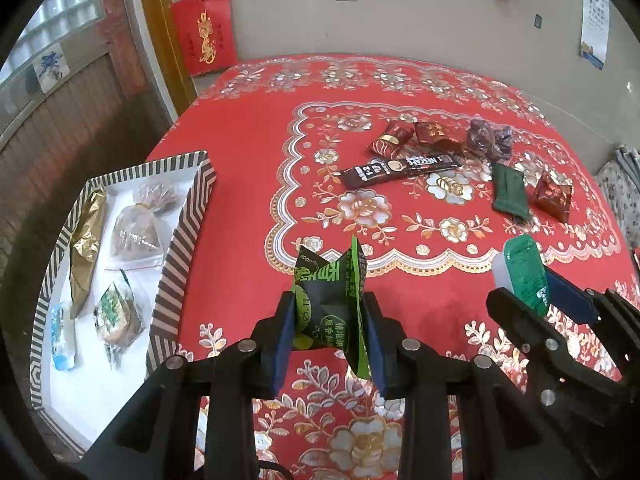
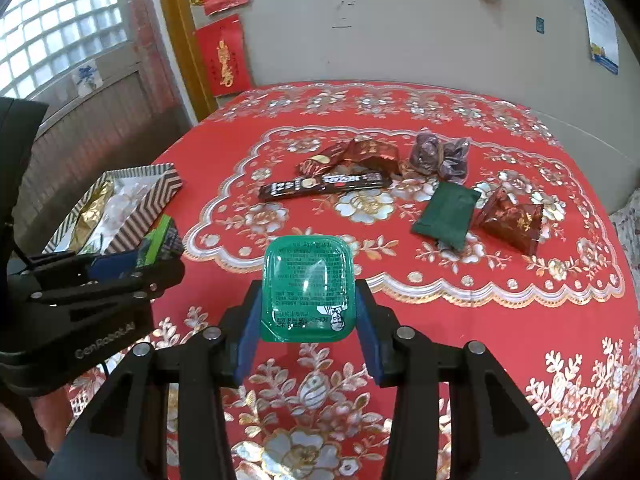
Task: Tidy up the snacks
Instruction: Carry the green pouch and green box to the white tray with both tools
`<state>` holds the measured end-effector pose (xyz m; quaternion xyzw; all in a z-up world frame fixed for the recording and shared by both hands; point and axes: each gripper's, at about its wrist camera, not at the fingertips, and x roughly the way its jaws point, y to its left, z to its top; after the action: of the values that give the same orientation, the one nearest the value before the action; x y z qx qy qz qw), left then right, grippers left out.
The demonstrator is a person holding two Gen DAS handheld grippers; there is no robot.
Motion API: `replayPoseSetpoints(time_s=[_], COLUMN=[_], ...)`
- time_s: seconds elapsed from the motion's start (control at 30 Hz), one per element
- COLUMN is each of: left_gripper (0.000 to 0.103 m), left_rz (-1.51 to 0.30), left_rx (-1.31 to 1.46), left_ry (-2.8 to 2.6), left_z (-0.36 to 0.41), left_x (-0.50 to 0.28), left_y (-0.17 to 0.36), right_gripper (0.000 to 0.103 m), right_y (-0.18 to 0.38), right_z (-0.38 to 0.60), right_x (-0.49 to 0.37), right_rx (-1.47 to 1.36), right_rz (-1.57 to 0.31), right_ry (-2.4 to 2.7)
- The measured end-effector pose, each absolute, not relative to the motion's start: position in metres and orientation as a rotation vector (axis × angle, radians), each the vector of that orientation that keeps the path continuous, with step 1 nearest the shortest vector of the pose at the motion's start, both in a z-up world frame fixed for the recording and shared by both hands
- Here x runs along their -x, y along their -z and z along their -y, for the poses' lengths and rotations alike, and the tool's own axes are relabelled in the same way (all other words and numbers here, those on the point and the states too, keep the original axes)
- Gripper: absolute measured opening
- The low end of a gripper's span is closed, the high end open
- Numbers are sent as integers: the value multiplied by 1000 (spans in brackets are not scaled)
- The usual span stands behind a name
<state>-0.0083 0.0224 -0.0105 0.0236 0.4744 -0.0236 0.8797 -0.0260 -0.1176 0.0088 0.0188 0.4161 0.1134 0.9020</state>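
Note:
My left gripper (image 1: pixel 329 320) is shut on a black and green snack packet (image 1: pixel 330 300), held above the red tablecloth. To its left lies a striped box (image 1: pixel 184 236) holding a gold packet (image 1: pixel 86 248) and several clear bags. My right gripper (image 2: pixel 307 312) is shut on a green-lidded sauce cup (image 2: pixel 308 290), its blue pads pressing both sides. That cup (image 1: pixel 526 276) shows at the right edge of the left wrist view. The left gripper (image 2: pixel 132 258) with its packet (image 2: pixel 162 238) appears at the left of the right wrist view, in front of the box (image 2: pixel 160 196).
Loose snacks lie on the far part of the table: a dark coffee stick (image 2: pixel 324 185), red wrapped sweets (image 2: pixel 360 152), purple bagged pieces (image 2: pixel 440 156), a dark green sachet (image 2: pixel 446 214) and a red pyramid packet (image 2: pixel 512 220). A wall stands behind the table.

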Motion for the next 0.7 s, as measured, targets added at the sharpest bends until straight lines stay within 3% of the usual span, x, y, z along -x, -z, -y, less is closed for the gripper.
replayPoseSetpoints(time_s=[0.7], left_gripper=[33], left_rz=[-944], left_rx=[-12], left_ry=[-13], left_z=[-52], left_x=[23], left_y=[-2], right_gripper=[42], right_y=[-20], right_z=[92], right_x=[27], right_rx=[-9], right_rz=[-838], right_ry=[-237])
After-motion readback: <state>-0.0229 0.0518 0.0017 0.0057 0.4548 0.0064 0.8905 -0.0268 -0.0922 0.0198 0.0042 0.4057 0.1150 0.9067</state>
